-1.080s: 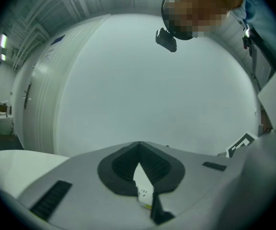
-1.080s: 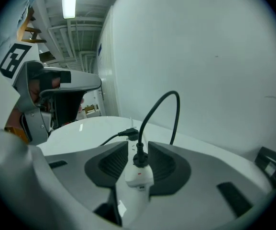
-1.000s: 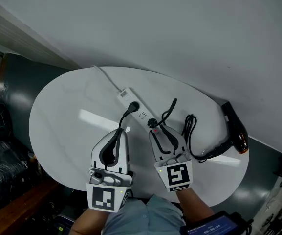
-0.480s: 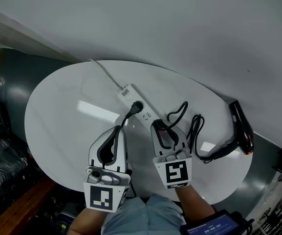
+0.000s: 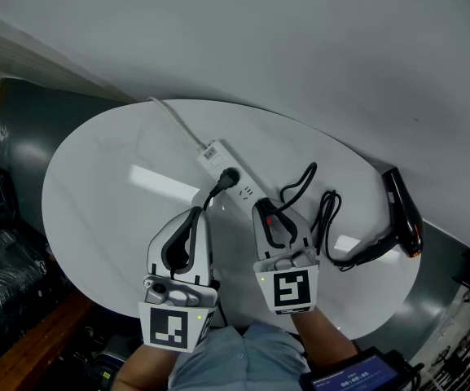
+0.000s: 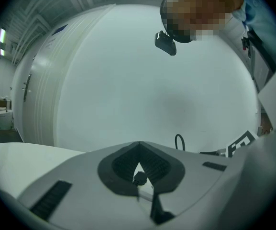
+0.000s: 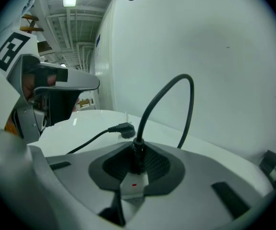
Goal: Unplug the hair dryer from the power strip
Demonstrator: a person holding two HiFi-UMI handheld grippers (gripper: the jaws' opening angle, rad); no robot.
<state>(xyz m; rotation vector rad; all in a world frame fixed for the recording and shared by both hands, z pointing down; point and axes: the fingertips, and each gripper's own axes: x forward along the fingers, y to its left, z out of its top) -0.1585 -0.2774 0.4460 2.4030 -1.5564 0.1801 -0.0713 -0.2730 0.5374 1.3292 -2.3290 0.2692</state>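
A white power strip (image 5: 217, 158) lies slantwise across the middle of the round table. The hair dryer (image 5: 406, 214) rests at the table's right edge, and its black cord (image 5: 329, 212) coils back to a plug (image 7: 138, 153) at the strip's near end. My right gripper (image 5: 274, 212) is closing its jaws on that plug, pads against its sides; the strip (image 7: 133, 185) shows just below. My left gripper (image 5: 198, 212) hovers beside it to the left, shut, with nothing seen gripped (image 6: 138, 145).
A second black plug (image 5: 228, 176) sits in the strip's middle socket, its cable running back under my left gripper. The strip's white lead (image 5: 173, 125) runs off the far rim. A white wall stands behind the table (image 5: 96, 186). Dark clutter lies on the floor at left.
My right gripper's jaws have narrowed from wide apart onto the plug at the strip's near end. The left gripper has drifted slightly toward the strip.
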